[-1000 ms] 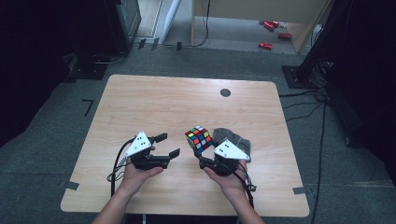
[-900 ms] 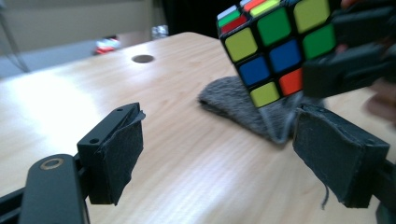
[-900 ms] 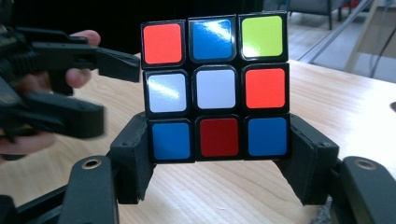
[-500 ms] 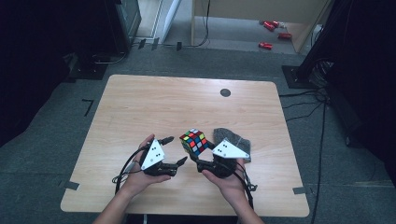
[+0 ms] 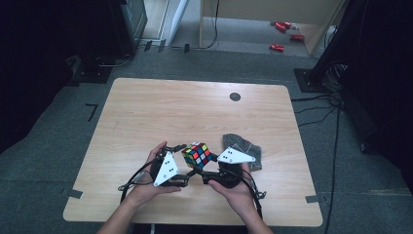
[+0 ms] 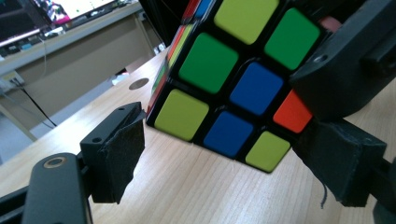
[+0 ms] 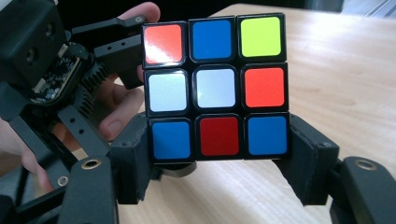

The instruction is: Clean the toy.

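Note:
A scrambled Rubik's cube (image 5: 196, 154) hangs just above the wooden table (image 5: 160, 112) near its front edge. My right gripper (image 5: 200, 165) is shut on it. In the right gripper view the pads (image 7: 135, 158) clamp the bottom layer of the cube (image 7: 215, 88), white centre facing the camera. My left gripper (image 5: 181, 162) sits right beside the cube on its left. In the left gripper view its jaws (image 6: 224, 158) stand apart on either side of the lower corner of the cube (image 6: 229, 70). They have just been closing, and the pads (image 6: 116, 154) are not pressing on it.
A crumpled dark grey cloth (image 5: 243, 146) lies on the table just behind my right hand. A small black round mark (image 5: 235, 96) sits near the far edge. Red objects (image 5: 277, 47) lie on the floor beyond the table.
My left gripper has moved right, up to the cube, and now flanks its corner. The right gripper has kept hold of the cube in about the same place.

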{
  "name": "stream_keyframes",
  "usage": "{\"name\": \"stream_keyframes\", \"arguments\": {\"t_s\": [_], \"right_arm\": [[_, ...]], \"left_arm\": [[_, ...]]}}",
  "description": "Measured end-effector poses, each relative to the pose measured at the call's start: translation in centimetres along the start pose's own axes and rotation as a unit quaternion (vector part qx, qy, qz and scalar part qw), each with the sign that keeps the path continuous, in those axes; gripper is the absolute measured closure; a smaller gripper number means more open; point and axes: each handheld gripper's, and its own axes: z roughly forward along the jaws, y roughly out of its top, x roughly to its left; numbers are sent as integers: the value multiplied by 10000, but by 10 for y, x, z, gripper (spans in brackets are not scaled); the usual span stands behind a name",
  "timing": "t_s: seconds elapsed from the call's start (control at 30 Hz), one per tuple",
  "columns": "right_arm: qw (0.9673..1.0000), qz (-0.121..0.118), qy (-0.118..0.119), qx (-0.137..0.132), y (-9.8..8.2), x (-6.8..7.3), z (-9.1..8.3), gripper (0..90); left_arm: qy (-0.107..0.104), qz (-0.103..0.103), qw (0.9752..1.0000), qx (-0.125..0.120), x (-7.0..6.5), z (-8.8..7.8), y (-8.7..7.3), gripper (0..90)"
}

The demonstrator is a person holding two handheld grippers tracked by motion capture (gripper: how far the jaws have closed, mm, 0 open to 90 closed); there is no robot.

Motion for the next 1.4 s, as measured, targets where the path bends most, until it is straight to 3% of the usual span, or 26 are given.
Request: {"name": "stream_keyframes", "arguments": {"t_s": [0.17,0.43,0.73,0.83,0.97,1.07,1.17,1.4], "right_arm": [[9994,299,148,101,0,-4,0,342],[9977,579,285,198,-1,-9,2,333],[9974,665,281,83,0,-12,-1,309],[9977,636,233,-3,1,-13,-4,298],[9983,535,109,-186,2,-14,-7,297],[9982,477,101,-335,3,-14,-10,326],[9978,471,166,-432,4,-14,-12,337],[9967,606,267,-462,6,-13,-13,272]], "left_arm": [[135,243,9996,9,-5,1,1,267],[257,383,9989,78,-8,2,0,288],[320,246,9990,202,-5,1,-1,292],[342,114,9991,217,-2,0,-1,294],[453,-208,9980,378,6,-2,-1,298],[288,-455,9979,360,11,-5,-1,299],[130,-469,9983,318,9,-6,2,301],[124,-453,9981,403,5,-2,2,304]]}}
